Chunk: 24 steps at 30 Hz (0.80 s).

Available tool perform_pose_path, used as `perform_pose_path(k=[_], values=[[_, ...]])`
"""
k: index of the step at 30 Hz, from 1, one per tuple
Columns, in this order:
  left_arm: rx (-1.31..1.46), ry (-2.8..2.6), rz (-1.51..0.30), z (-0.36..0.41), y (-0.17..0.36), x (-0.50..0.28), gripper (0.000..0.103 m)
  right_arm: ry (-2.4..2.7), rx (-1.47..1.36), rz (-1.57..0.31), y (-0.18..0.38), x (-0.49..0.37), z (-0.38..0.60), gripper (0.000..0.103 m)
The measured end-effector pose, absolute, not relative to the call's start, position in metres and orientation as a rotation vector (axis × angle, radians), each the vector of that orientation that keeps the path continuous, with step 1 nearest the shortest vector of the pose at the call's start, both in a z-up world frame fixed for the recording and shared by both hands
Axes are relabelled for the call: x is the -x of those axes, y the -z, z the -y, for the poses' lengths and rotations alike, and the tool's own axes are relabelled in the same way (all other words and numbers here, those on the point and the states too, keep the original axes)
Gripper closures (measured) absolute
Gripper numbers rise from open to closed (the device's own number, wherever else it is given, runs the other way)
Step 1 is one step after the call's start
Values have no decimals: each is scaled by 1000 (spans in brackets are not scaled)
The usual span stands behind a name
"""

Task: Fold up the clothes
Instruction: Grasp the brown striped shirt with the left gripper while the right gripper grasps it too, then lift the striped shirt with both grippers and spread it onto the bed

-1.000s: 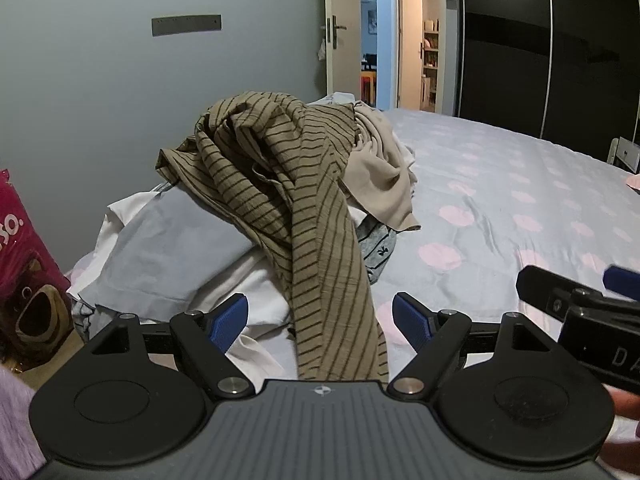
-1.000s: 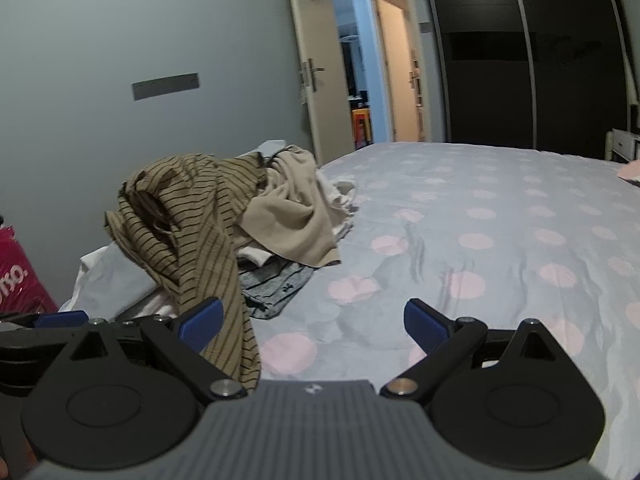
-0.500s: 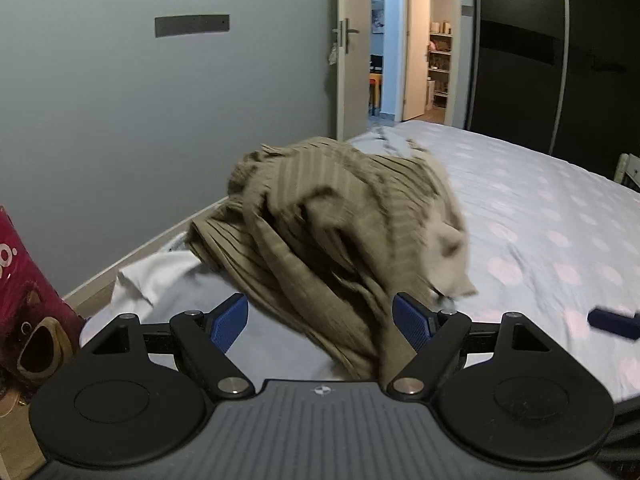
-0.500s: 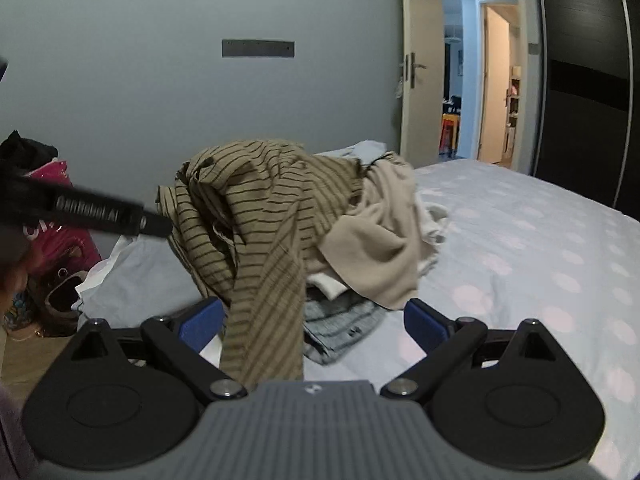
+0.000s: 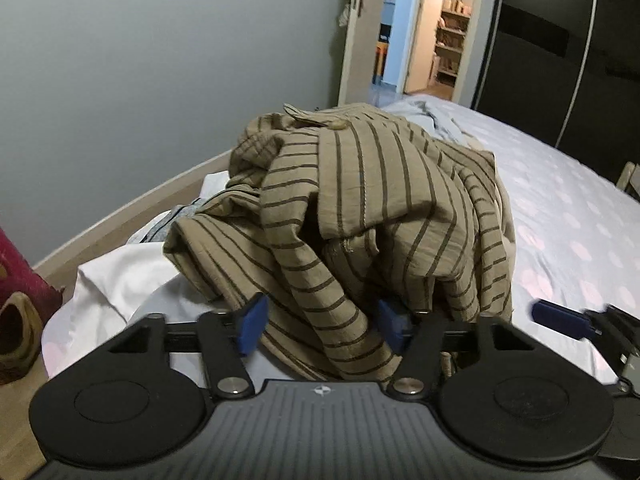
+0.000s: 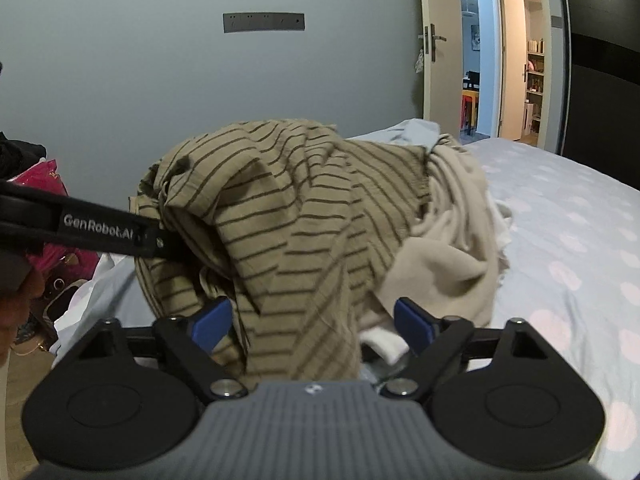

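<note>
A brown striped garment (image 5: 360,200) lies crumpled on top of a heap of clothes at the bed's edge. My left gripper (image 5: 320,326) is low against its near side. The jaws are closing, with a hanging striped fold between the blue pads (image 5: 252,324); a firm pinch does not show. My right gripper (image 6: 312,322) is pushed up against the striped garment (image 6: 288,208) from the other side. Its jaws are also closing, still wide, with striped cloth between them. The left gripper's black finger (image 6: 100,228) reaches into the cloth. A beige garment (image 6: 448,248) lies beside it.
The heap rests on a bed (image 5: 560,220) with a pale dotted sheet. White and light blue cloth (image 5: 120,280) lies under the striped one. A pink bag (image 6: 48,184) stands on the floor at the left. Behind are a grey wall, an open door (image 6: 440,60) and a black wardrobe (image 5: 560,60).
Both grippers have moved in close to the heap and their jaws have narrowed. The striped garment now fills the space between each pair of pads.
</note>
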<state>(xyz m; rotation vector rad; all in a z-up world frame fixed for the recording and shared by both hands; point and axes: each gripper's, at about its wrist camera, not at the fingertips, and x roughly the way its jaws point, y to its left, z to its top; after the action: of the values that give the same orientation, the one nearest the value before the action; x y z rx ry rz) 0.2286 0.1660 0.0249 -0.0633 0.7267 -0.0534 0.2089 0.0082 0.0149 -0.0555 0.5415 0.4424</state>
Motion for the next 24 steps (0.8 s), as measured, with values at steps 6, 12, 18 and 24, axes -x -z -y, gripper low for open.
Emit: perform_pose_path(k=[6, 12, 18, 24], values=[[73, 79, -716, -166, -31, -225, 98, -420, 64, -607, -16, -220, -13, 96], [18, 175, -596, -133, -64, -196, 101, -291, 104, -514, -55, -189, 29, 99], [50, 355, -486, -80, -108, -152, 102, -144, 112, -424, -109, -145, 105, 99], [-9, 622, -397, 6, -134, -93, 102, 47, 136, -330, -161, -77, 199, 99]])
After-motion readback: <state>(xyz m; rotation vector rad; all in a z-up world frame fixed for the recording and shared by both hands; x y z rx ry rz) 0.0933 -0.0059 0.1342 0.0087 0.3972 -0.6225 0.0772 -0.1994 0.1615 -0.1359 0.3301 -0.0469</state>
